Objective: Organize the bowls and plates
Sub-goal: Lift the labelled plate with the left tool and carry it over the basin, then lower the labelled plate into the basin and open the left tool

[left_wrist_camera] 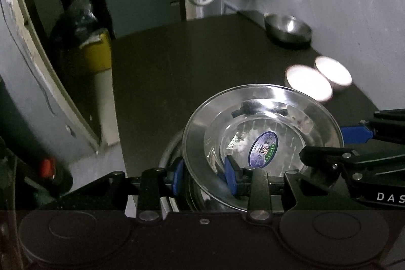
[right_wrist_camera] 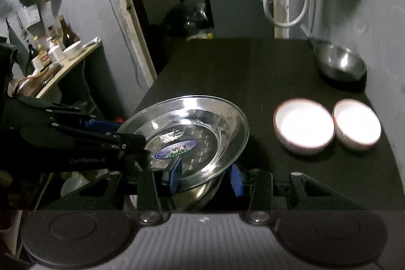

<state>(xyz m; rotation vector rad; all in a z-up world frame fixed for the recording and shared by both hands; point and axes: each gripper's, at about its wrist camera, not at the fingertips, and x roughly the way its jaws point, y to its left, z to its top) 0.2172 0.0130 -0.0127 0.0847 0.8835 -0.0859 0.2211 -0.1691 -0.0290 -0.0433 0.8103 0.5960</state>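
A shiny steel plate (left_wrist_camera: 255, 113) (right_wrist_camera: 192, 123) with an oval blue sticker is gripped from both sides over the near-left part of the dark table (left_wrist_camera: 177, 62) (right_wrist_camera: 240, 67). The rim of a second steel dish shows right under it. My left gripper (left_wrist_camera: 203, 175) is shut on the plate's near rim, blue pads on either side of it. My right gripper (right_wrist_camera: 206, 177) clamps the opposite rim the same way. Two white bowls (left_wrist_camera: 307, 82) (right_wrist_camera: 303, 128) sit side by side to the right, and a steel bowl (left_wrist_camera: 287, 28) (right_wrist_camera: 339, 62) stands at the far right corner.
A grey wall runs along the table's right side, with a looped white cable (right_wrist_camera: 283, 4) hanging at the back. Left of the table are a yellow container (left_wrist_camera: 97, 52), a door frame, and a side shelf with bottles (right_wrist_camera: 50, 47).
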